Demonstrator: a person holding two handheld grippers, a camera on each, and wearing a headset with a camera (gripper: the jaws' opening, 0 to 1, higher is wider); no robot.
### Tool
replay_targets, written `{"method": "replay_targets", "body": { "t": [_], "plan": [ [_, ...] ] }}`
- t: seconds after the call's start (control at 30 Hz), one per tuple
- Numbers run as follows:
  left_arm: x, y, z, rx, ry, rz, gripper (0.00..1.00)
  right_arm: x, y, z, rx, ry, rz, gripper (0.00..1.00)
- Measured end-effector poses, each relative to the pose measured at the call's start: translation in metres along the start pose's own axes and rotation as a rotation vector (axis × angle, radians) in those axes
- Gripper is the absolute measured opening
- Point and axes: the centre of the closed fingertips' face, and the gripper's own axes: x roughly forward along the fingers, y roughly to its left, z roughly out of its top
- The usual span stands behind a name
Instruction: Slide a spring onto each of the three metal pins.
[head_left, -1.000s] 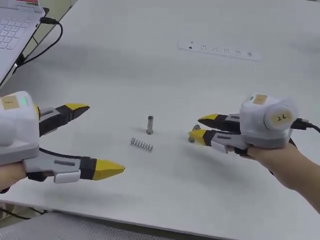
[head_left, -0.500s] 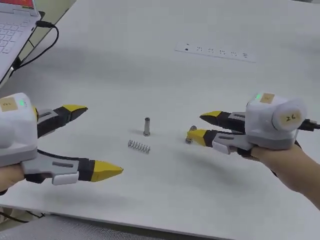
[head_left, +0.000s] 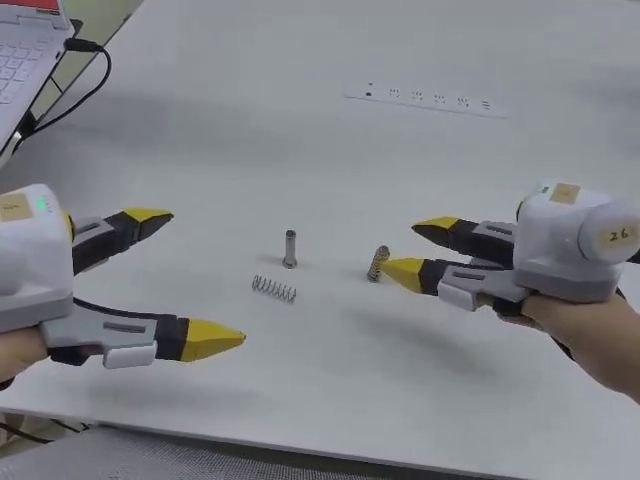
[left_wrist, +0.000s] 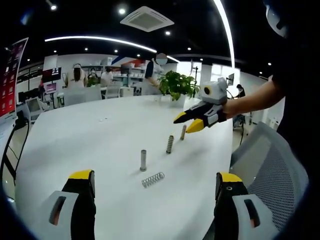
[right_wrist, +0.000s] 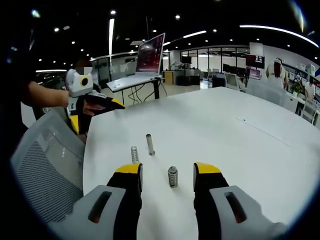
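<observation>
R claw (head_left: 400, 248) released, sprung pin (head_left: 377, 264) at its tips; L claw (head_left: 207, 277) wide open; bare pin (head_left: 289, 249), loose spring (head_left: 273, 289) btwn claws

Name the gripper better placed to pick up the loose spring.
Left, probably. The left gripper is open with the loose spring lying straight ahead; the right gripper sits farther off, beside an already sprung pin.

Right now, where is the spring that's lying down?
In the head view the spring lies flat on the table mid-picture, just this side of the bare pin and slightly to its left.
</observation>
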Motion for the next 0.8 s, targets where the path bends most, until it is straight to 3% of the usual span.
{"method": "replay_targets", "body": {
  "t": [0.2, 0.57, 0.8],
  "plan": [
    [0.001, 0.0, -0.002, 0.003, 0.006, -0.004, 0.98, -0.009, -0.002, 0.001, 0.018, -0.018, -0.009, 0.4],
    [-0.001, 0.0, -0.003, 0.002, 0.015, -0.002, 0.98, -0.035, -0.005, -0.017, 0.003, 0.002, -0.057, 0.35],
    [0.0, -0.001, 0.004, 0.008, 0.0, -0.005, 0.98, -0.044, -0.002, -0.025, 0.038, -0.007, -0.074, 0.34]
  ]
}}
